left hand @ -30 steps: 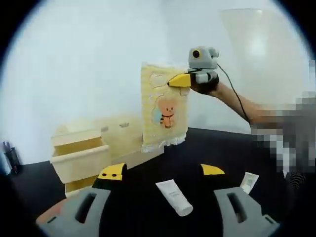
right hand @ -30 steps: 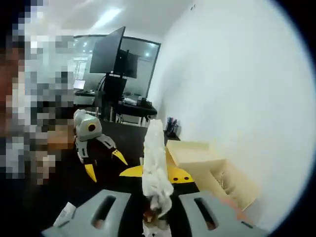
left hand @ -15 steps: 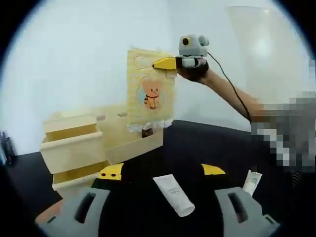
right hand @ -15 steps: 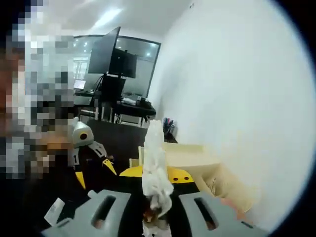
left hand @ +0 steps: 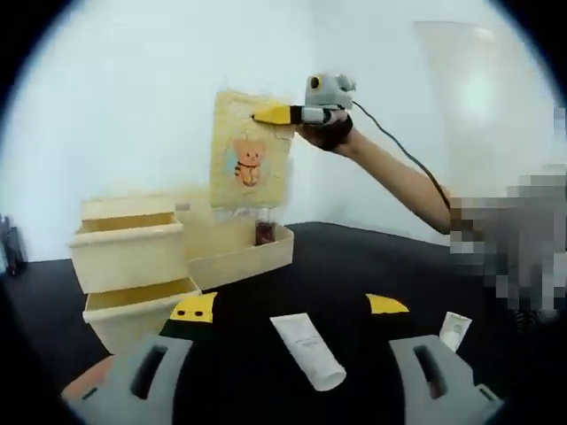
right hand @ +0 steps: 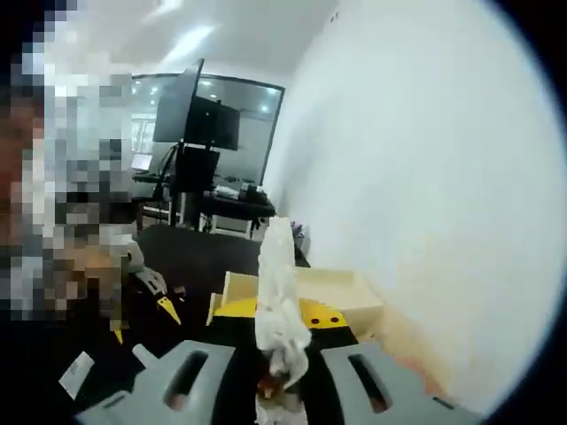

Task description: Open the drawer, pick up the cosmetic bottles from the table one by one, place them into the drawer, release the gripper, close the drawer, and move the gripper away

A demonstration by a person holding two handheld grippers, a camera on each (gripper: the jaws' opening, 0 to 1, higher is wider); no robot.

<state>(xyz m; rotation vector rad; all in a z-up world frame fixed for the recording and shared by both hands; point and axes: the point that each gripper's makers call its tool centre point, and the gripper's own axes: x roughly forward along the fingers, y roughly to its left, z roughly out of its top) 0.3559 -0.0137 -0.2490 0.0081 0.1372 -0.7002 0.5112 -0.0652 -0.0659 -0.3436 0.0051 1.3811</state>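
Observation:
A white cosmetic tube lies on the black table, beyond and between the jaws of my left gripper, which is open and holds nothing. A smaller white sachet tube lies to the right. The pale wooden drawer cabinet stands at the left with two drawers pulled out. High above it my right gripper, in a person's hand, is shut on a yellow cloth with a bear print. In the right gripper view the cloth hangs edge-on in the right gripper, above the cabinet.
A low wooden tray beside the cabinet holds a small dark bottle. A white wall stands close behind. In the right gripper view the left gripper shows low at the left, with a monitor and desks far behind.
The right gripper has carried the yellow cloth up and to the left, away from the tray, and the dark bottle now shows. The left gripper stays open near the white tube.

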